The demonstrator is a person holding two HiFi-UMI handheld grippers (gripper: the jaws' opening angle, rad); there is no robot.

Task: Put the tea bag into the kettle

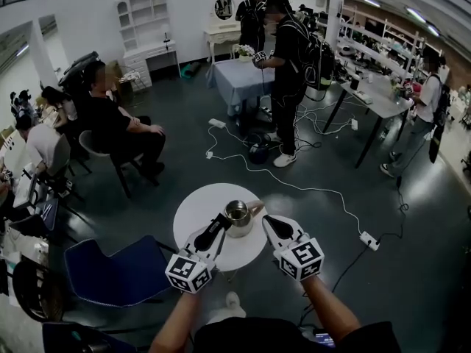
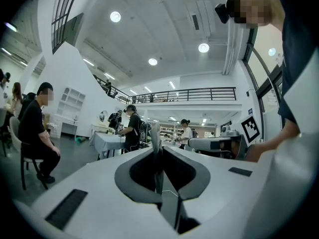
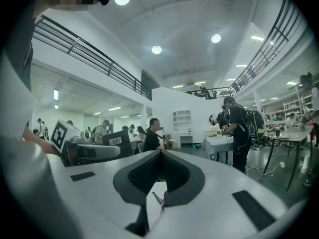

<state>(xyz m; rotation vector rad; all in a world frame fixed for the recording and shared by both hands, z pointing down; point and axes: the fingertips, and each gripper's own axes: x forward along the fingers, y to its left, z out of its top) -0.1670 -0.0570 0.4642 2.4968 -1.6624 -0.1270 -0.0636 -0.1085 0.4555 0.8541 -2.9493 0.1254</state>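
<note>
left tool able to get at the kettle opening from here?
Probably yes. The left tool, shut on a thin white tea bag, sits beside the shiny metal kettle on the round white table; the kettle top looks open, and the right tool is on its other side, not between.

The right gripper [image 3: 160,153] has its jaws pressed together at the tips. Beyond them sits a person in black [image 3: 152,138], and further right a standing person with a backpack [image 3: 238,128] is beside a cloth-covered table [image 3: 217,144]
</note>
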